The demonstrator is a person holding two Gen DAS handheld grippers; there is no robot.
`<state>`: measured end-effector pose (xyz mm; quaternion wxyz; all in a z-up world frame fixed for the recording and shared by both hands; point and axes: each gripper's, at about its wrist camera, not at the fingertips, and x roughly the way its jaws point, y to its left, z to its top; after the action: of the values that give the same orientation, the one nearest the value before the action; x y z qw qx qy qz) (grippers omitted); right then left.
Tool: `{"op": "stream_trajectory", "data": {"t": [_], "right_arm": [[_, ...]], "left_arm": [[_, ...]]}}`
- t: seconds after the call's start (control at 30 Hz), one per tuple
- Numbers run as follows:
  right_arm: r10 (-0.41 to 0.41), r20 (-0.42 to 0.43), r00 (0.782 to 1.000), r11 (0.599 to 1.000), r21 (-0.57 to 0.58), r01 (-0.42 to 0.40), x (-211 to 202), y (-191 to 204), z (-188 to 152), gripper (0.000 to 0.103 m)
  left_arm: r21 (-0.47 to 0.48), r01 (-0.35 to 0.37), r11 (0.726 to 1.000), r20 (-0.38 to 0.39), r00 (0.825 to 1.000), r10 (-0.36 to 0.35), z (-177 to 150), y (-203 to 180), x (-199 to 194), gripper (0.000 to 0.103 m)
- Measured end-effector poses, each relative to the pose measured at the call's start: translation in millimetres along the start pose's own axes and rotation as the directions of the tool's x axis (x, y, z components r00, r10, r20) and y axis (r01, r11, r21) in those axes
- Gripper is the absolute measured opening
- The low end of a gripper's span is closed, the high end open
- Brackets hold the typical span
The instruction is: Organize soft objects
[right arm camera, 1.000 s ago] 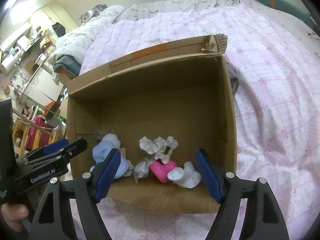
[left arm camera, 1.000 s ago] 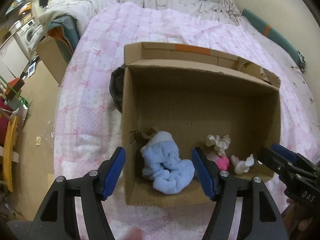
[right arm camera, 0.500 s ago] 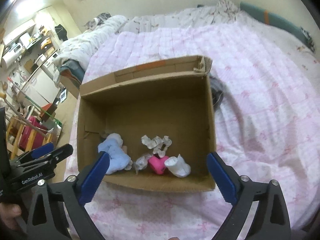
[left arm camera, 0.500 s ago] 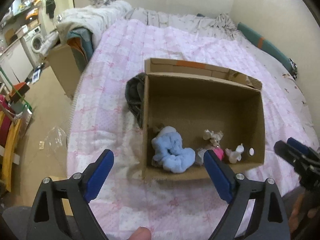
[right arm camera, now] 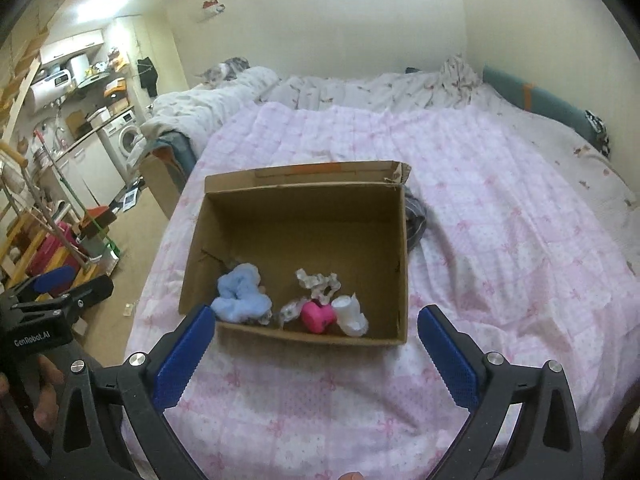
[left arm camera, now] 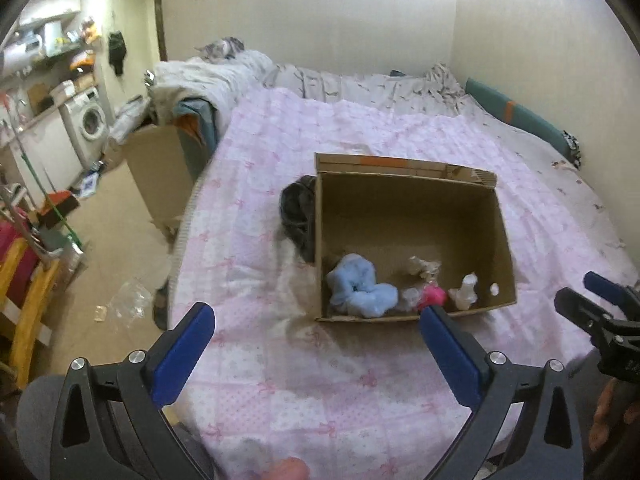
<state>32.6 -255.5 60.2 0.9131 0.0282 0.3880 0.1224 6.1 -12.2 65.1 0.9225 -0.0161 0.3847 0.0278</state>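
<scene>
Four or so soft bits sitting in the cardboard box, both tongs hanging empty above the bed

Inside the cardboard box (right arm camera: 400, 240), along the near wall, you've got a fluffy light-blue piece (right arm camera: 240, 294) on the left, then a crumpled whitish scrap (right arm camera: 318, 282), a bright pink toy (right arm camera: 318, 316) and a white soft thing (right arm camera: 350, 314) just beside it on the right. Box sits open on the pink patterned quilt (right arm camera: 500, 240) covering the bed, with a dark garment (left arm camera: 296, 212) tucked against its outer side. Left tongs (left arm camera: 316, 340) are opening, blue pads wide apart with nothing between them, well short of the box. Right tongs (right arm camera: 316, 340) are spread wide too, nothing gripped. Off past the bed edge there's a washing machine (left arm camera: 90, 124) and some cluttered shelves.
</scene>
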Motion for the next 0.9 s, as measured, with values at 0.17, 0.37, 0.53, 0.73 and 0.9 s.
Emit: {"op": "stream_trajectory", "data": {"t": [0.17, 0.37, 0.53, 0.73, 0.9], "right_arm": [[0.000, 0.031, 1.000, 1.000, -0.012, 0.001, -1, 3, -17, 0.103], [-0.005, 0.050, 0.999, 0.999, 0.051, 0.002, 7, -5, -29, 0.103], [-0.023, 0.066, 0.998, 0.998, 0.063, 0.019, 6, -8, -31, 0.103], [-0.027, 0.059, 0.998, 0.998, 0.066, 0.023, 7, -9, -32, 0.103], [-0.032, 0.063, 0.998, 0.999, 0.036, 0.030, 7, -3, -35, 0.103]], "left_arm": [[0.014, 0.001, 1.000, -0.002, 1.000, -0.001, -16, -3, 4, 0.102], [0.012, 0.019, 1.000, 0.027, 0.999, -0.019, -22, -8, 8, 0.102], [0.002, 0.033, 0.999, 0.036, 0.999, -0.033, -25, -11, 9, 0.102], [-0.015, 0.048, 0.999, 0.015, 0.999, -0.048, -26, -10, 13, 0.102], [-0.031, 0.056, 0.998, -0.016, 0.998, -0.057, -28, -9, 19, 0.102]]}}
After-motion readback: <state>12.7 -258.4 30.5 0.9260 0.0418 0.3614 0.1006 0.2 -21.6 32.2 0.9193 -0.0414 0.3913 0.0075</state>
